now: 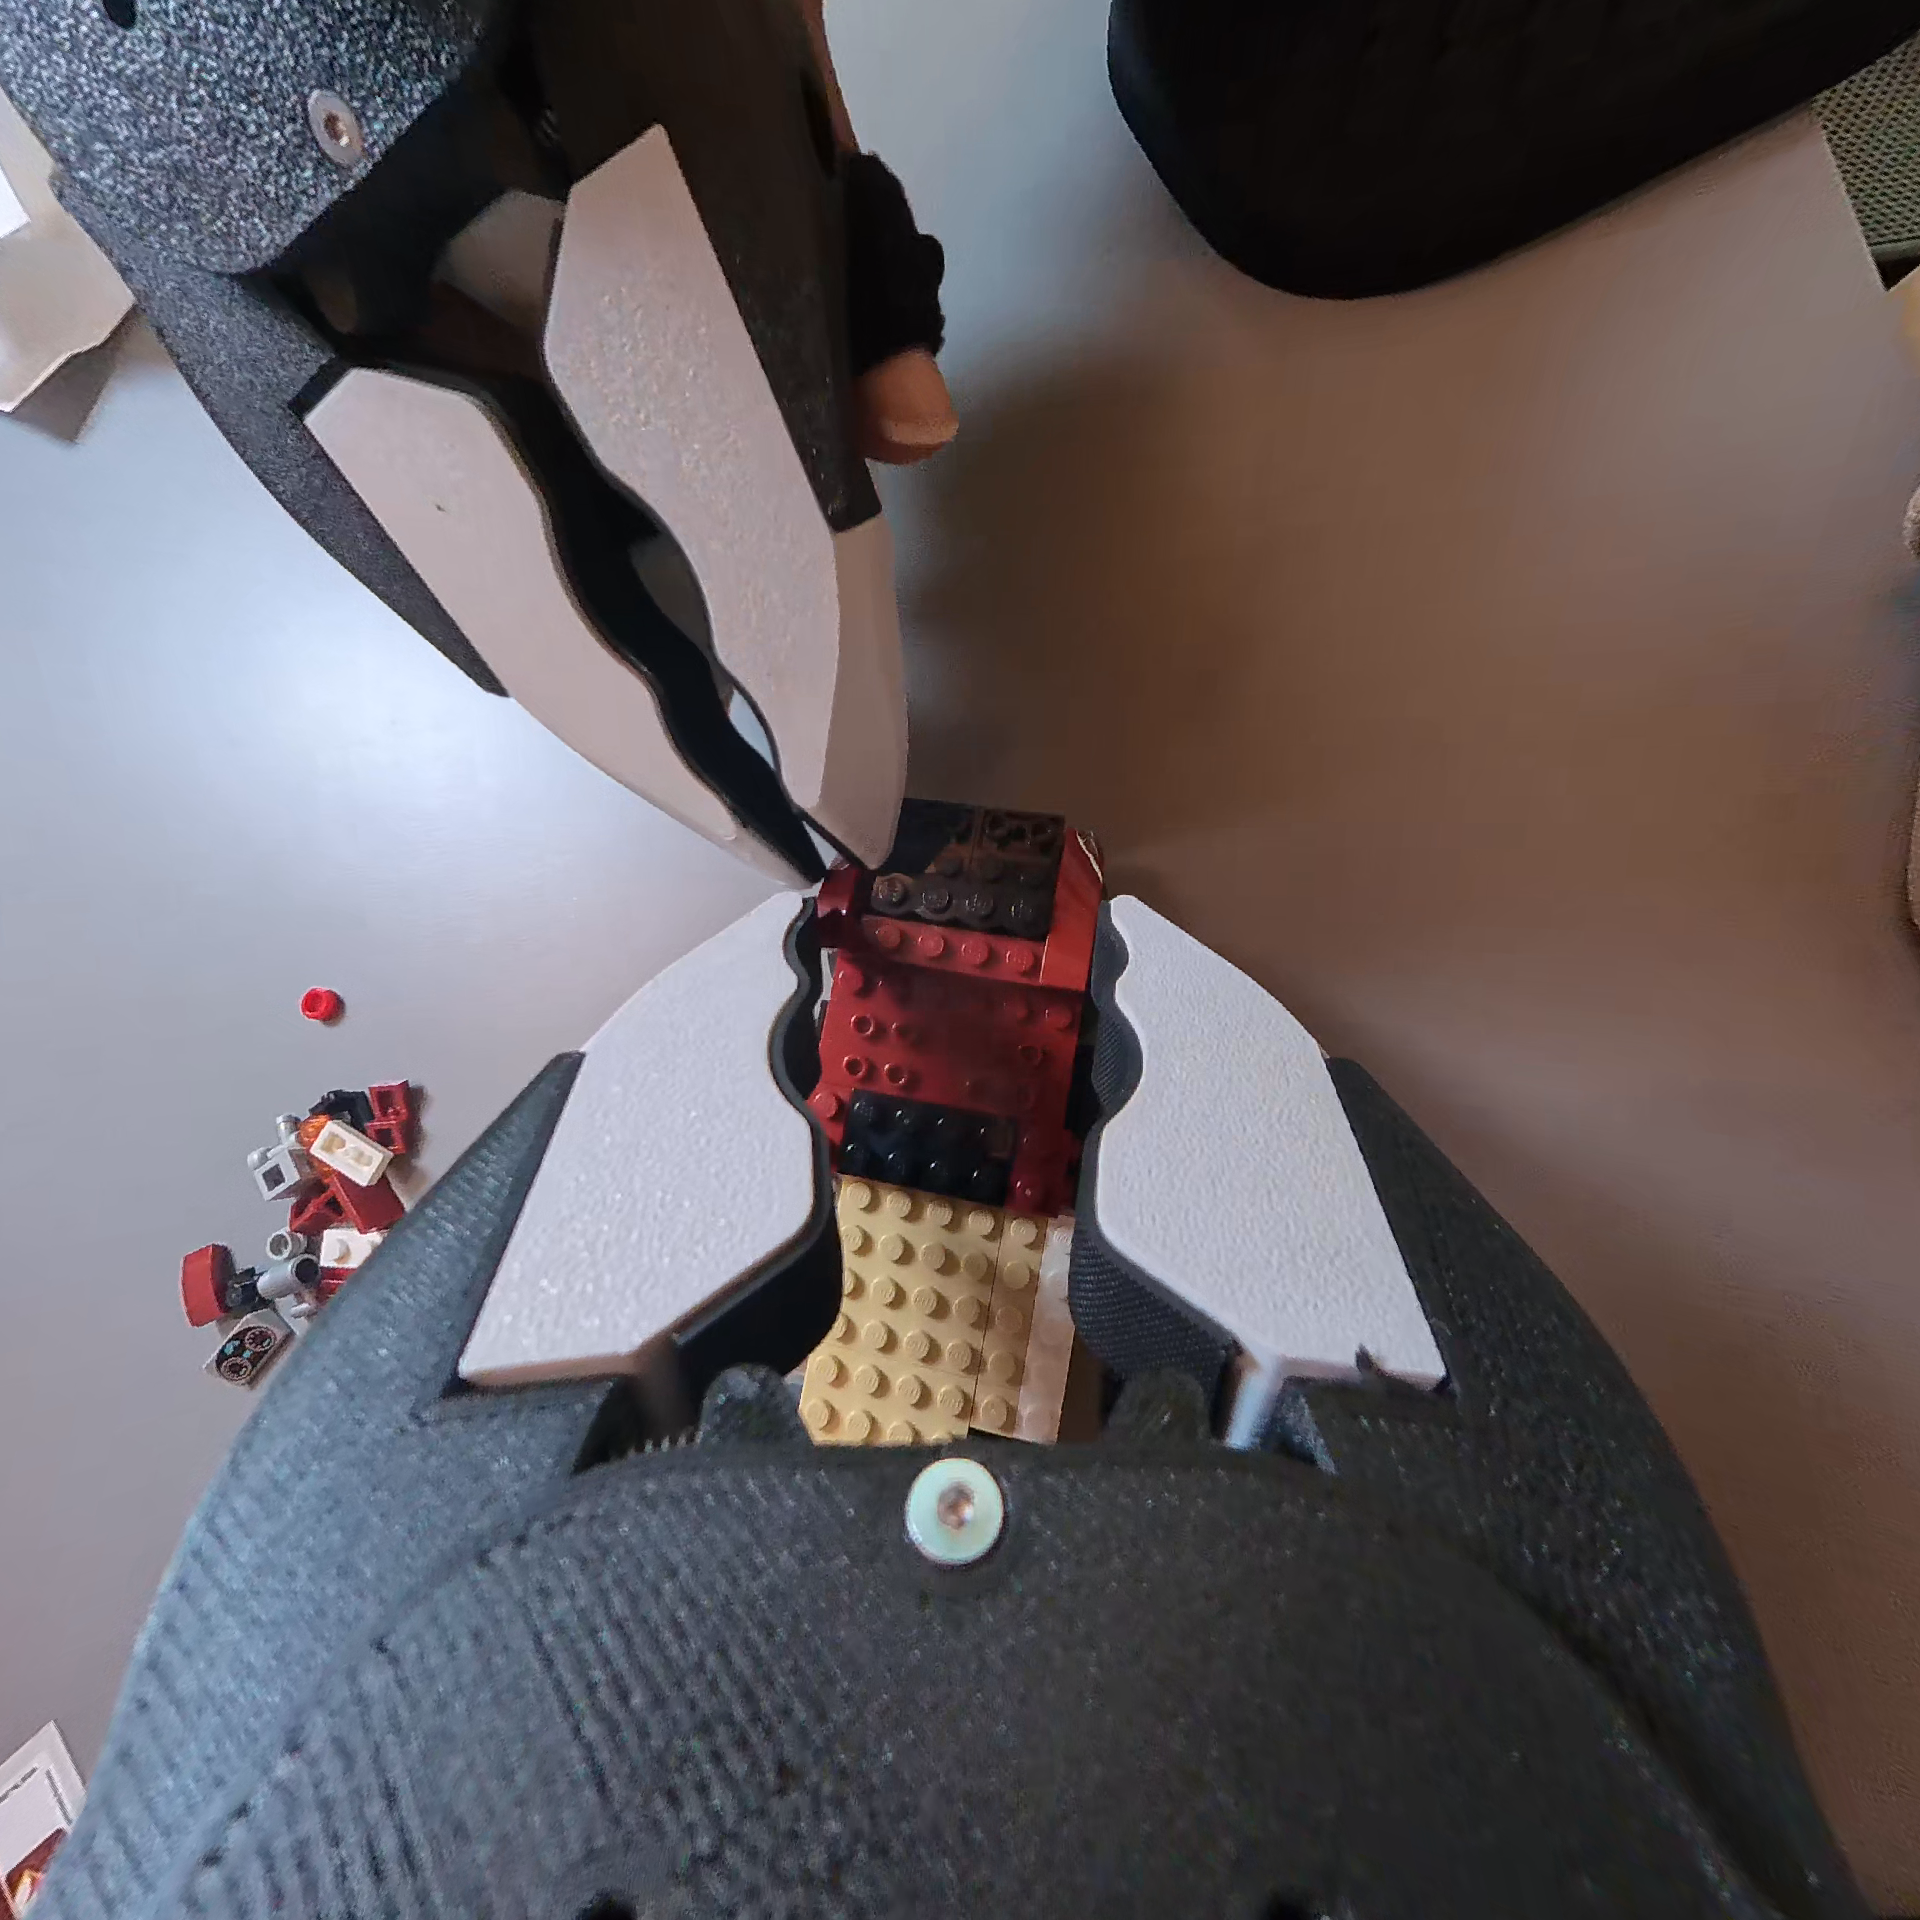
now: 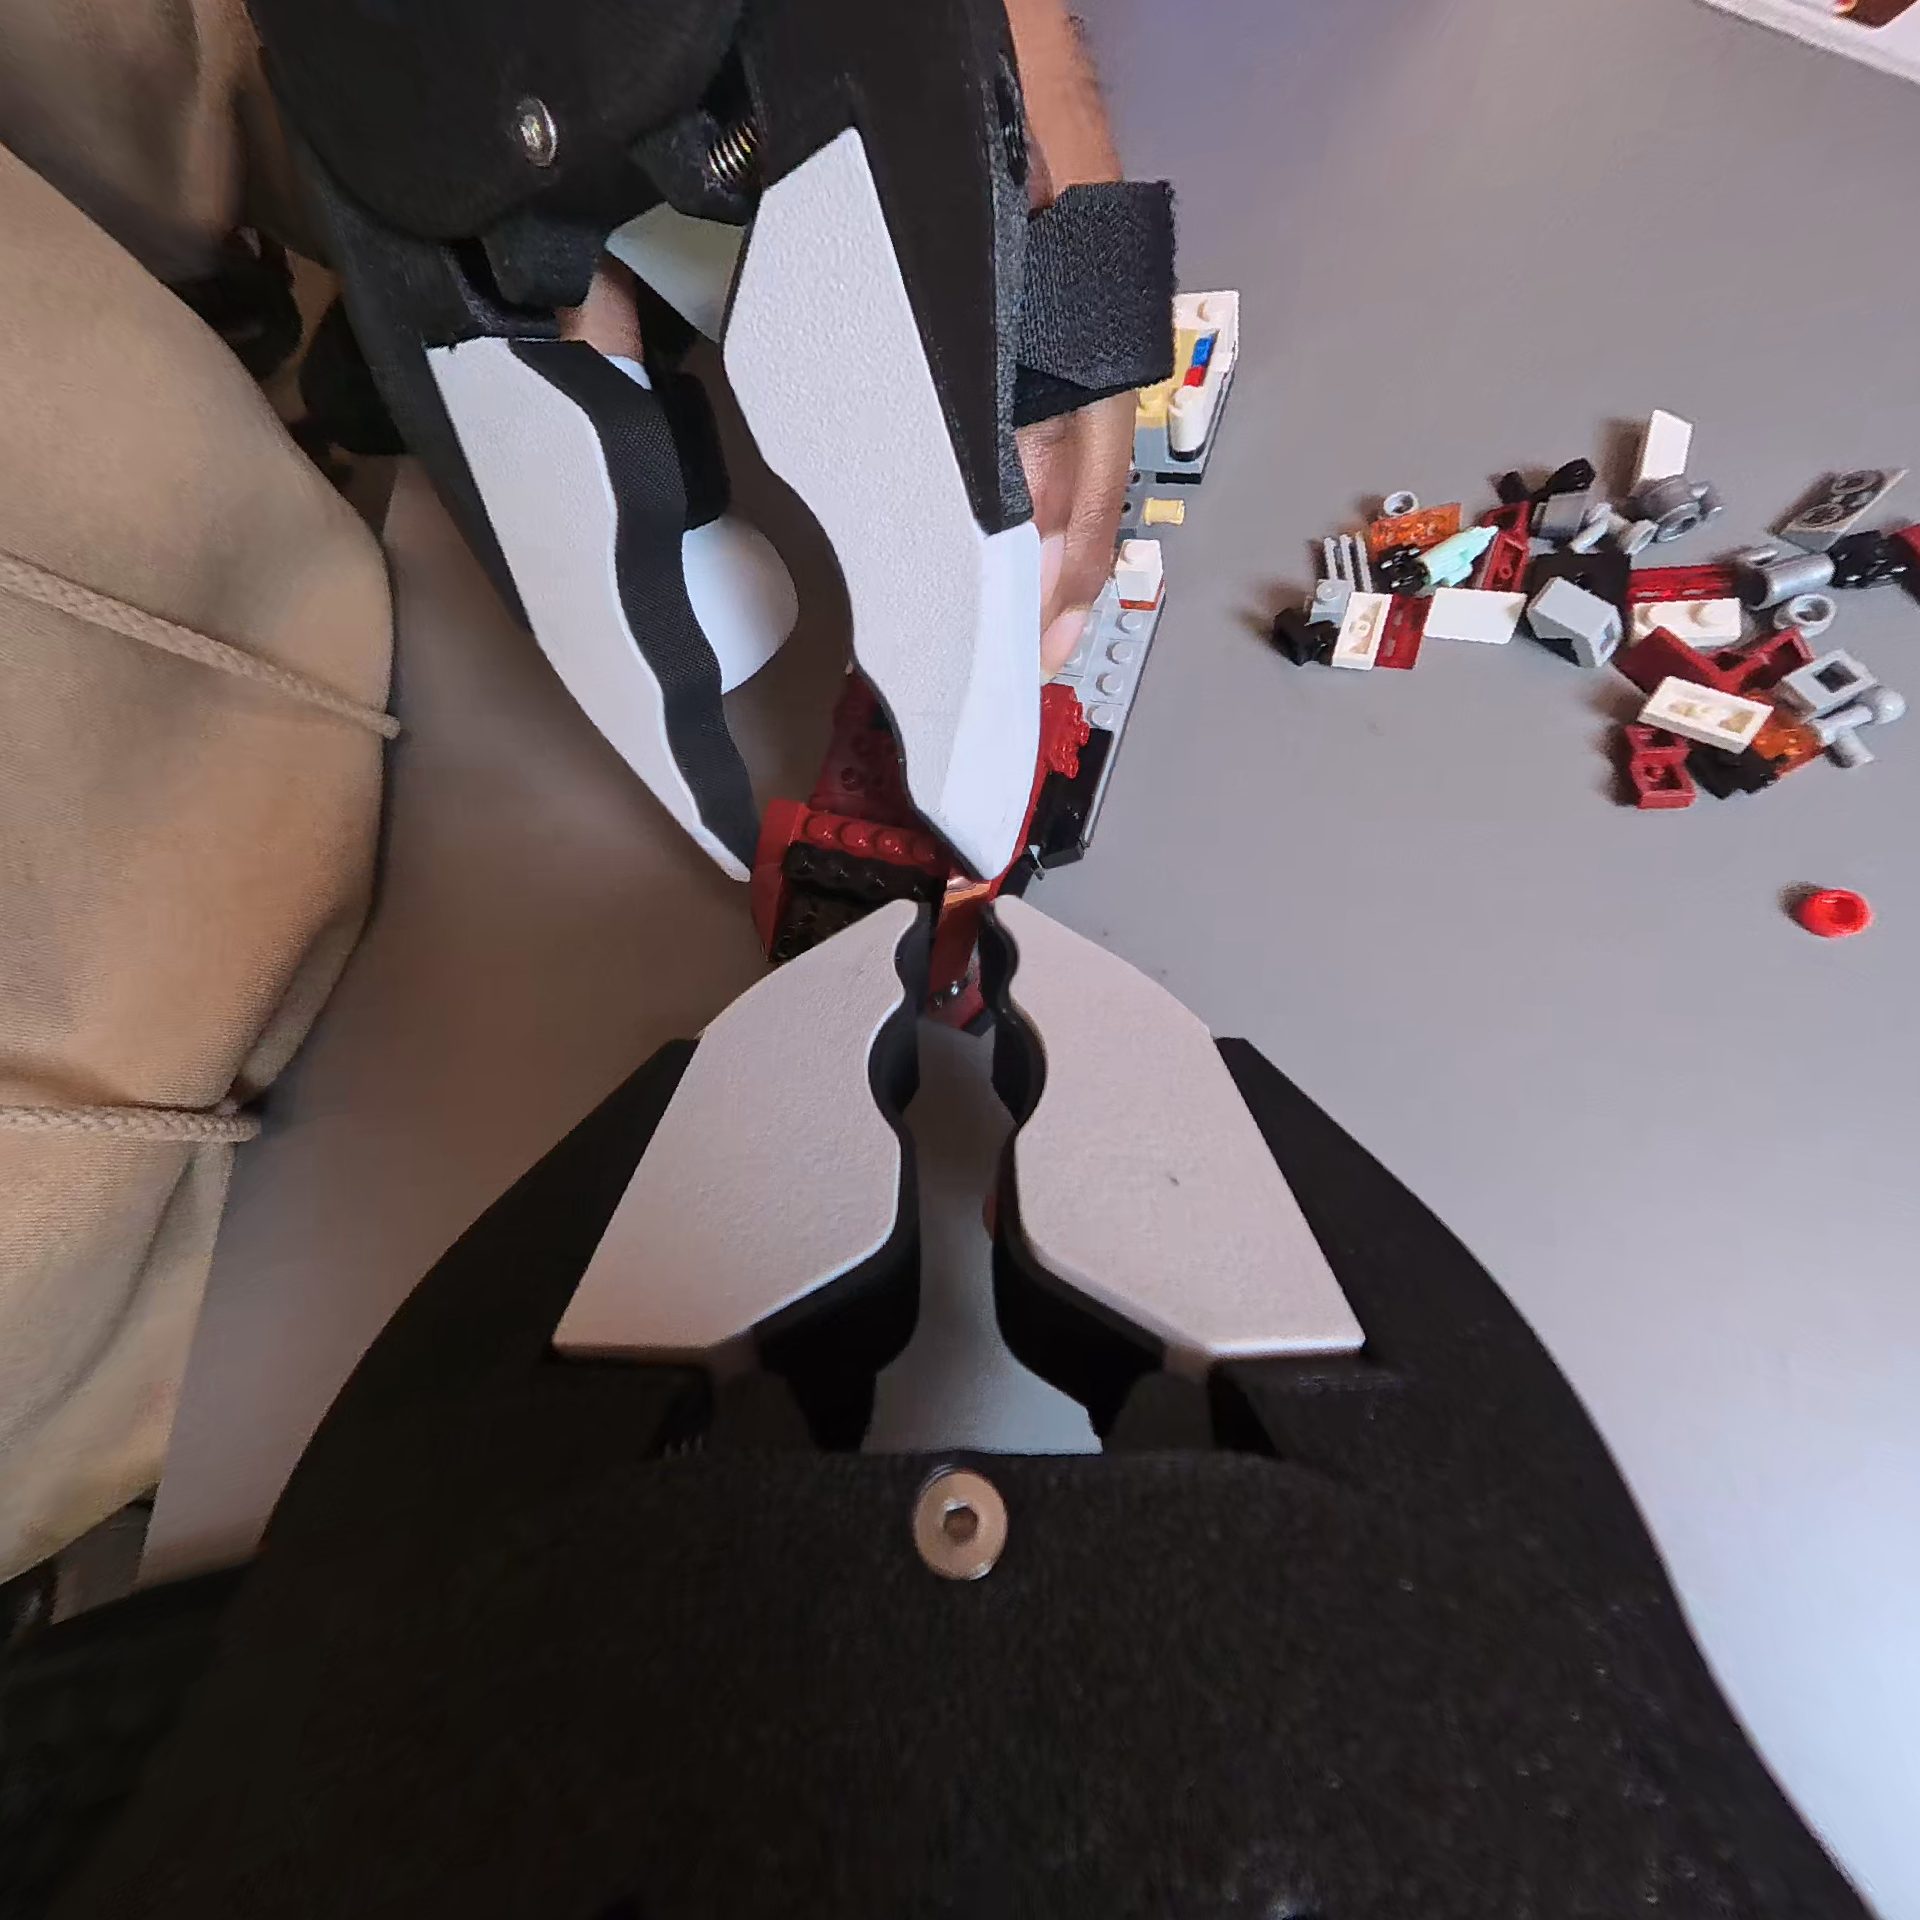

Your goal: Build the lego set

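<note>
Jaws of the left gripper [image 1: 951, 1039] clamp the dark red brick model [image 1: 935, 1039]; right gripper [image 2: 951, 966] jaws pinch a dark red piece [image 2: 956, 956] at the model's front corner, loose bricks [image 1: 312, 1216] left of it on the desk [image 1: 1351, 831].

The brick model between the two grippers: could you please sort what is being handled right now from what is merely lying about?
Being handled:
- brick model, clamped in the left gripper
- small dark red piece, pinched by the right gripper at the model's corner

Lying about:
- heap of loose bricks
- single red round stud
- grey table
</note>
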The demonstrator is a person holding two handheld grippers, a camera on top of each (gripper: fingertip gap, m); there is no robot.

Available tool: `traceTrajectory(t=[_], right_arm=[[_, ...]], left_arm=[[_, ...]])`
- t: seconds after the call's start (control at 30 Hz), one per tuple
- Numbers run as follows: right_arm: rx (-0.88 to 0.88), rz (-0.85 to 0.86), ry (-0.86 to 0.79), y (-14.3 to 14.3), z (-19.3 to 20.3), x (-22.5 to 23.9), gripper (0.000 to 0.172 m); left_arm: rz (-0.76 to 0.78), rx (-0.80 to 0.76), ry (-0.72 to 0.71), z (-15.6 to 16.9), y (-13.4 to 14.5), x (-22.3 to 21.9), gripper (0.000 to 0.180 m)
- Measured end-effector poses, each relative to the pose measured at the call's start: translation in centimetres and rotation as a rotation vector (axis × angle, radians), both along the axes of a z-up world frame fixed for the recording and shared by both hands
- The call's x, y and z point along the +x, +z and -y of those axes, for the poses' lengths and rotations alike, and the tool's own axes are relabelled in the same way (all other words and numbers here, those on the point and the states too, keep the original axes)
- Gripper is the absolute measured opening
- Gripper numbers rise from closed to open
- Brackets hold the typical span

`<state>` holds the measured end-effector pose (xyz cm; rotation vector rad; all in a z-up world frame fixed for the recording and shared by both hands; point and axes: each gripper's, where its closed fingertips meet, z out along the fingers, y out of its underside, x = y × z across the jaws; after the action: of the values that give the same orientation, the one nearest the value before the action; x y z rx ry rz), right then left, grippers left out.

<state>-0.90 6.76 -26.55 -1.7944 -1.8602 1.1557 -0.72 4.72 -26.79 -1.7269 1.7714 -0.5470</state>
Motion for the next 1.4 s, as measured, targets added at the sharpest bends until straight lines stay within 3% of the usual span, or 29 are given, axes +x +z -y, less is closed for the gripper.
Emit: traceTrajectory(t=[0.13, 0.33, 0.5, 0.87, 1.4], right_arm=[[-0.009, 0.007, -0.012, 0.0, 0.0, 0.0, 0.008], [0.060, 0.043, -0.012, 0.0, 0.3, 0.0, 0.007], [0.127, 0.085, -0.012, 0.0, 0.4, -0.1, 0.007], [0.297, 0.145, 0.004, -0.1, 0.4, -0.3, 0.004], [0.195, 0.190, 0.186, -0.2, 0.6, -0.1, 0.011]], left_arm=[[0.002, 0.004, 0.007, -0.1, 0.0, 0.0, 0.051], [0.007, -0.072, 0.065, -0.2, -0.1, -0.1, 0.072], [-0.059, -0.054, 0.042, 0.1, -1.6, -0.2, 0.064], [-0.023, -0.113, 0.041, 0.2, -1.9, -0.2, 0.061], [0.021, -0.110, 0.022, 0.2, -1.9, -0.1, 0.061]])
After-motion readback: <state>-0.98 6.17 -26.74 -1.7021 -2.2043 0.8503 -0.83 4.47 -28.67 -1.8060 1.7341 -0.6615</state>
